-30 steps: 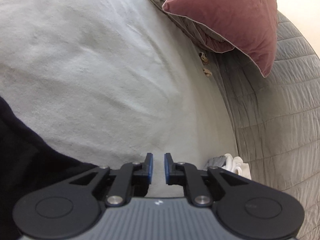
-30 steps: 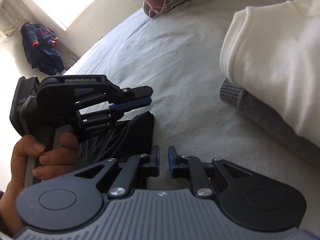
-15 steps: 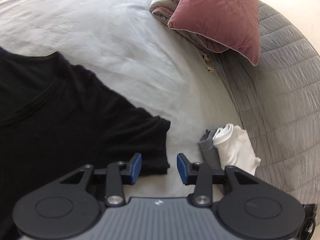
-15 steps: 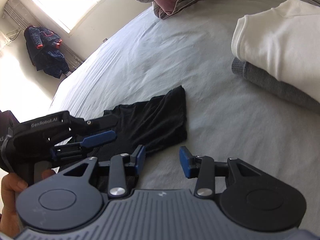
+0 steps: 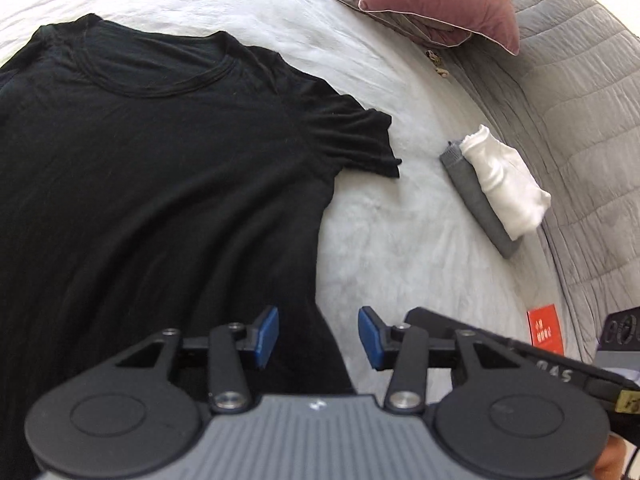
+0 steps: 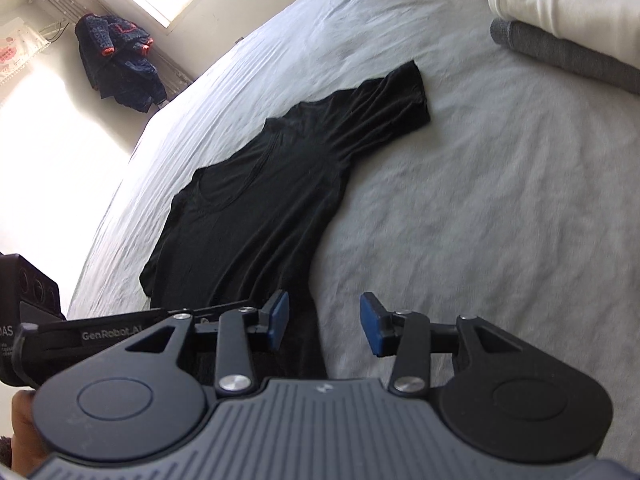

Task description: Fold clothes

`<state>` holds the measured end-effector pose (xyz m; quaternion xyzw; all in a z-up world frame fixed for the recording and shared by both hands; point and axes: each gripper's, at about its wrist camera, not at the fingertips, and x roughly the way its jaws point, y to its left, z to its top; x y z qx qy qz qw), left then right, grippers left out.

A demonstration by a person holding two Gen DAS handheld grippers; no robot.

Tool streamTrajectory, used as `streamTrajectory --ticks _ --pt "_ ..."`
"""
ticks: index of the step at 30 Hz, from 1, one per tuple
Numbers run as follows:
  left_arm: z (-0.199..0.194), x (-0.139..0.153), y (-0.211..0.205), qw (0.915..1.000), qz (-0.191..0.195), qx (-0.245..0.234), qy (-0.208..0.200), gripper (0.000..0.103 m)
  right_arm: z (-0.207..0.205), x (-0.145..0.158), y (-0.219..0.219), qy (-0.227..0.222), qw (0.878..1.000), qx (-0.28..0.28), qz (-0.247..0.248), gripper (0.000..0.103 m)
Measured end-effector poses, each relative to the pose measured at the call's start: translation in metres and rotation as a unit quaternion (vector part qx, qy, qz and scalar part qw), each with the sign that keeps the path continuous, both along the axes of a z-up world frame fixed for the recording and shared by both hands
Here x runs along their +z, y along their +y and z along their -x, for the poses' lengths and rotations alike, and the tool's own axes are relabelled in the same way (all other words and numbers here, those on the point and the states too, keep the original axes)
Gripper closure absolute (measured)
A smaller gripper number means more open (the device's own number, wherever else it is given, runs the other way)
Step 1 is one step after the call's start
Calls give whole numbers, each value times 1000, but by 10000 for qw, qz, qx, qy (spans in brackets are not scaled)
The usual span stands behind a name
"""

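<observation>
My left gripper [image 5: 318, 334] is spread wide, its 2 blue-padded fingers [image 5: 266, 336] holding nothing, and it hangs above the lower right edge of the black short-sleeved T-shirt [image 5: 160, 184]. My right gripper [image 6: 324, 330] is spread just as wide and just as empty, and it hangs over the same hem region, 1 pad above the dark cloth and the other above bare sheet.

The T-shirt lies flat and face up on the pale grey bedsheet [image 5: 380, 240], neckline away from me, with its right sleeve spread out to the side and slightly rumpled at the cuff. From my right wrist camera the shirt [image 6: 260, 208] stretches away toward the far sleeve, the body smooth with a few soft creases near the armpit.

Well apart from the sleeve, to the right, sits a folded white garment [image 5: 504, 184] stacked on a folded grey knitted garment [image 5: 476, 200]; the pair rests at the edge of the sheet beside the grey quilted bedcover [image 5: 580, 120]. Near the head of the bed a dusty-pink velvet cushion [image 5: 440, 0] lies on bunched bedding. A small red card [image 5: 546, 328] shows on the quilt close to my right gripper's body. In the right wrist view a dark blue jacket [image 6: 116, 64] hangs by the bright window.
</observation>
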<state>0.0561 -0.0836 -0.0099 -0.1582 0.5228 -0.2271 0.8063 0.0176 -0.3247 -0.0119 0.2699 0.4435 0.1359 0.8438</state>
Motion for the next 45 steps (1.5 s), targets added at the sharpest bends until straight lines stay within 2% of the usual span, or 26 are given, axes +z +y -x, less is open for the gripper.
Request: streamTrajectory --ticks 7,10,14,17,20,26,28,30,32,35,38,40,45 --pt "44 -8 12 9998 91 -172 -50 60 29 -33 4 272 9990 313 -169 59" --pt "58 -9 21 9998 -5 -170 -62 59 34 -38 -2 298 9985 312 -341 59" --pt "71 -5 58 9992 -270 80 -266 58 38 -35 -10 274 9984 292 -411 59" --pt "63 -8 88 9971 -477 456 -373 58 37 -34 -16 180 9988 178 -430 59" --pt "55 -12 119 9930 -679 839 -474 58 27 -41 -20 151 9974 45 -703 59" --pt "37 -19 180 9789 -1078 1598 -673 58 -13 -55 -20 150 9922 -290 -1206 59" --pt "24 -26 193 9758 -1101 1757 -699 58 -27 -59 -17 106 9904 -374 -1326 59" --pt "12 -33 203 9763 -895 1835 -719 59 -41 -62 -15 72 9886 -454 -1435 59" --pt "0 -35 207 9769 -707 1851 -800 59 -55 -64 -12 50 9866 -545 -1535 59" --pt "-11 -35 207 9744 -729 1870 -1008 60 -69 -67 -9 -34 9853 -551 -1614 59" --pt "-15 -35 205 9686 -884 1959 -1254 60 -76 -69 -6 -159 9852 -489 -1634 59" --pt "-16 -36 204 9634 -1123 2017 -1366 61 -79 -72 -8 -247 9836 -471 -1723 59" --pt "-22 -37 198 9602 -1385 1972 -1411 64 -90 -75 -18 -414 9788 -555 -1925 60"
